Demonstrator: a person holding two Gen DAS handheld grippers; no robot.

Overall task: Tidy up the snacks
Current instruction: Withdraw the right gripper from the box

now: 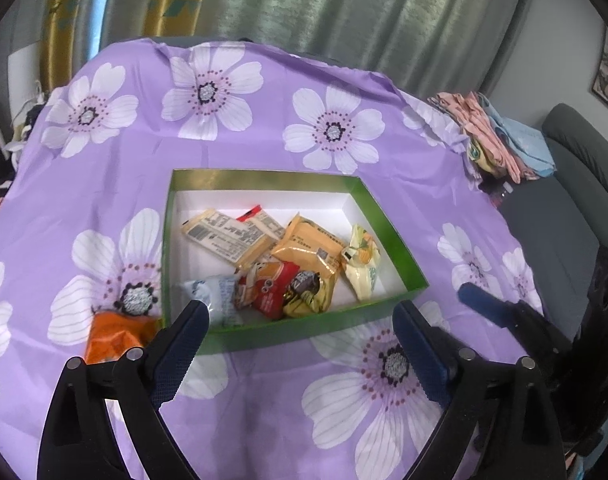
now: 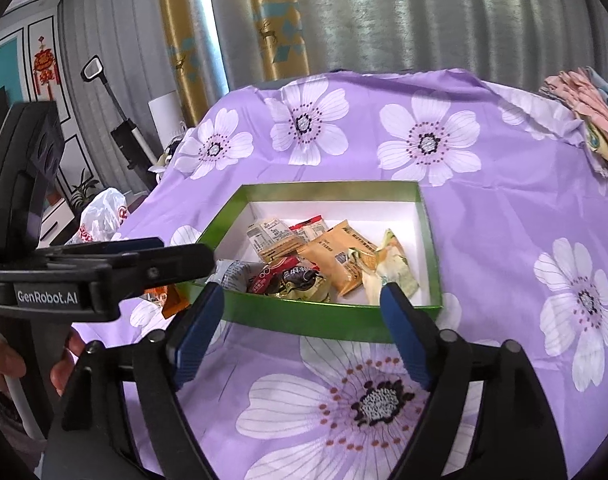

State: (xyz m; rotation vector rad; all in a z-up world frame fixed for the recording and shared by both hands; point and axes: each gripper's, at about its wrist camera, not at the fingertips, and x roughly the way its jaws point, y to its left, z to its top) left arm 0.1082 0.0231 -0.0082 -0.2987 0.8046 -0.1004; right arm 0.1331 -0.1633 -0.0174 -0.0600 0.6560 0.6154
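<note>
A green box (image 1: pixel 264 177) (image 2: pixel 327 191) with a white inside sits on the purple flowered cloth (image 1: pixel 264 120). It holds several snack packets: beige ones (image 1: pixel 224 236), a yellow-orange one (image 1: pixel 307 248), a red one (image 1: pixel 272 286), a white-blue one (image 1: pixel 220 292) and a pale fruit-print one (image 1: pixel 361 264). An orange packet (image 1: pixel 116 336) (image 2: pixel 170 302) lies outside, by the box's near left corner. My left gripper (image 1: pixel 302 312) (image 2: pixel 180 250) hovers open before the box's near wall, holding nothing. My right gripper (image 2: pixel 302 292) (image 1: pixel 487 308) is open beside it, also holding nothing.
A pile of folded clothes (image 1: pixel 495 136) (image 2: pixel 583 96) lies at the cloth's far right edge, with a grey sofa (image 1: pixel 563 200) beyond it. Left of the table are a white plastic bag (image 2: pixel 104 216) and an upright vacuum (image 2: pixel 124 132). Curtains hang behind.
</note>
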